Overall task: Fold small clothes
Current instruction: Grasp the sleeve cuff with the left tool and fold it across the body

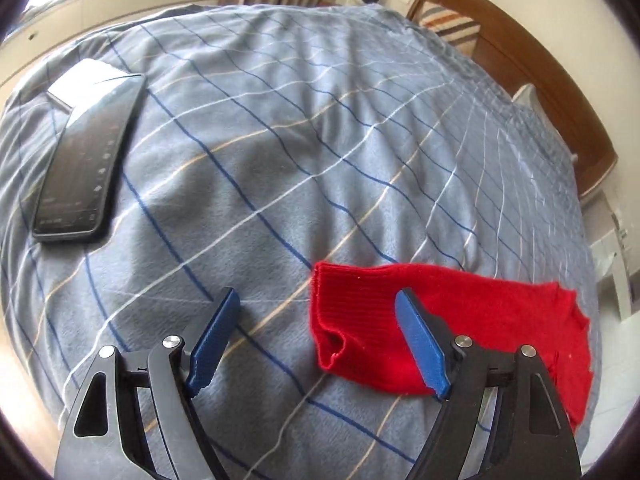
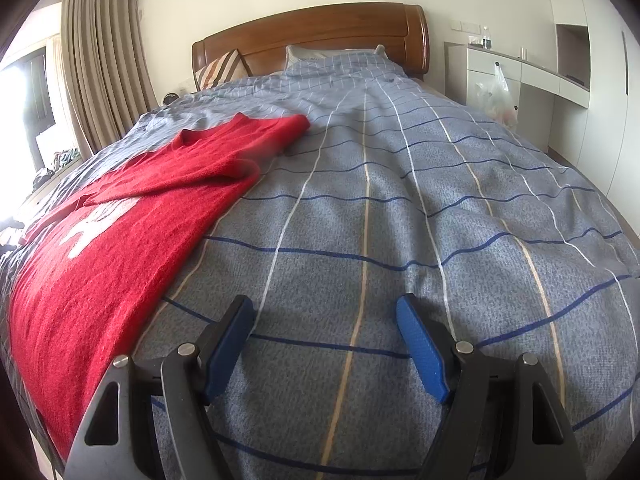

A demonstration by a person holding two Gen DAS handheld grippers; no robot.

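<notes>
A small red knit sweater [image 2: 120, 216] lies flat on the blue checked bed cover, left of my right gripper [image 2: 324, 308], with one sleeve folded across its body and white lettering on the front. In the left wrist view a red sleeve with its ribbed cuff [image 1: 420, 320] lies low right, its cuff opening facing left. My left gripper [image 1: 318, 300] is open and empty just above the cover, its right finger [image 1: 420, 344] over the cuff. My right gripper is open and empty above bare cover.
A black phone [image 1: 86, 156] lies on the cover [image 1: 280, 120] at the left. A wooden headboard [image 2: 312, 36] and pillows stand at the far end. A white cabinet [image 2: 520, 76] with a plastic bag is at the right, curtains [image 2: 100, 72] at the left.
</notes>
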